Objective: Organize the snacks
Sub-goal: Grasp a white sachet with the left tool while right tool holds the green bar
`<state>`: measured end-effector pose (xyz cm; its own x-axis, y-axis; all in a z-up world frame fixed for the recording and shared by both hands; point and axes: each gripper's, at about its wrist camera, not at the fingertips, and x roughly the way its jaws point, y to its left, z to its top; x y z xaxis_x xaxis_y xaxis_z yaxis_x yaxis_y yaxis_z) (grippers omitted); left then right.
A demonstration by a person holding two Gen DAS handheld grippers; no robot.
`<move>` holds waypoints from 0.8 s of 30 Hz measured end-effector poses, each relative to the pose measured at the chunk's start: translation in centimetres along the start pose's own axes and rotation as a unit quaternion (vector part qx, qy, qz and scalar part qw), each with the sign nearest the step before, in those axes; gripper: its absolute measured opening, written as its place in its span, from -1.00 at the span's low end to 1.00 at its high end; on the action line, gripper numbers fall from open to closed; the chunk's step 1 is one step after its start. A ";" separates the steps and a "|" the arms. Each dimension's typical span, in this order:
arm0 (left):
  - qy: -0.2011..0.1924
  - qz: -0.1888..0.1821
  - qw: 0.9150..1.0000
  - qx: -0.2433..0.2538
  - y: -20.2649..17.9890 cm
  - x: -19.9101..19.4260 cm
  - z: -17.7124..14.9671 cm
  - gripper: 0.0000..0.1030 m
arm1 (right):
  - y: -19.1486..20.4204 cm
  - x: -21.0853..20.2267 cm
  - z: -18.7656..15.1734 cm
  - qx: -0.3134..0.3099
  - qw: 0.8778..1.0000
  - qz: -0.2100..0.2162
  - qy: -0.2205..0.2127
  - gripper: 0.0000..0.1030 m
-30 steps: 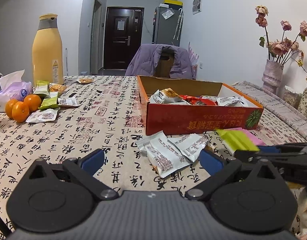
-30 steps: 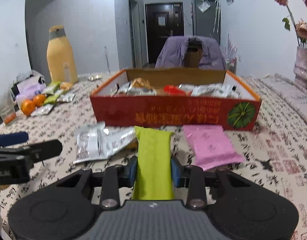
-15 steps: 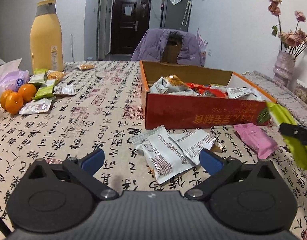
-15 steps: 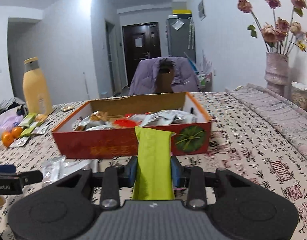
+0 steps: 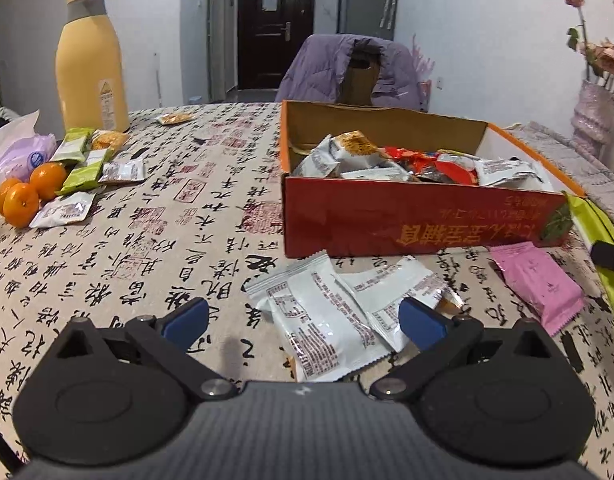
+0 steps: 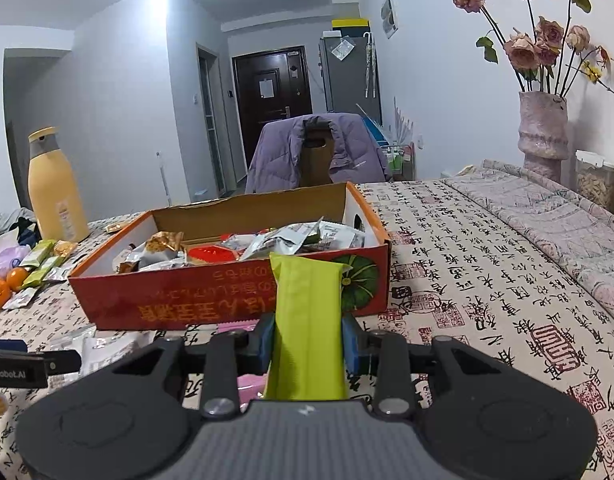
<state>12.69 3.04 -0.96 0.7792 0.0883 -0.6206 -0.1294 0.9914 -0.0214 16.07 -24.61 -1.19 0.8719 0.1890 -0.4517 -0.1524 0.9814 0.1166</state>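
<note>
Left wrist view: our left claw [image 5: 303, 316] is spread wide with nothing between the blue pads [image 5: 187, 318], low over the desk [image 5: 167, 240]. Two white snack packets [image 5: 331, 316] lie overlapping on the cloth at 12 o'clock from it, the right pad just over the edge of one. Red box [image 5: 407, 220] sits at 1 o'clock beyond them, open top, mixed snack packs inside. Pink packet [image 5: 535, 284] lies flat at 2 o'clock, just in front of the box's near right corner. At the 3 o'clock edge we see the green packet [image 5: 595, 224] with a dark bit of the right claw across it. At 10 o'clock: three oranges [image 5: 27, 192], a loose cluster of small packets [image 5: 87, 164], a tissue pack [image 5: 15, 148], and a yellow bottle [image 5: 91, 64] standing upright behind them.

Right wrist view: our right claw [image 6: 307, 340] is pinching the green packet [image 6: 307, 312] by its long sides, pads pressed on it; the packet points to 12 o'clock, clear of the desk, its far end overlapping the near wall of the red box [image 6: 187, 300]. Whether it touches the box we can't tell. The left claw [image 6: 27, 364] shows at the 9 o'clock edge. Vase of dried roses [image 6: 543, 132] stands at 2 o'clock, well apart from the box. Yellow bottle [image 6: 55, 188] at 10 o'clock.
</note>
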 end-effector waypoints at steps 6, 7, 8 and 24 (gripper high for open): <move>0.022 0.038 0.998 -0.036 1.2 1.0 -0.1 1.00 | -0.6 0.5 -0.3 0.009 1.000 0.002 0.005 -0.35; 0.021 0.042 0.998 -0.043 1.7 0.9 -0.1 1.00 | -0.6 0.5 -0.3 0.010 1.000 0.003 0.005 -0.35; 0.021 0.048 0.997 -0.047 2.0 0.8 -0.1 1.00 | -0.6 0.5 -0.4 0.010 1.000 0.003 0.005 -0.35; 0.057 0.038 0.998 -0.014 -1.5 3.5 0.8 0.95 | -0.9 0.8 -0.6 0.016 1.000 0.006 0.008 -0.35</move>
<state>16.11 1.90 -2.47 0.6917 0.1507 -0.7063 -0.2049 0.9787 0.0082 16.60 -25.30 -2.16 0.8620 0.2021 -0.4649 -0.1477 0.9774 0.1510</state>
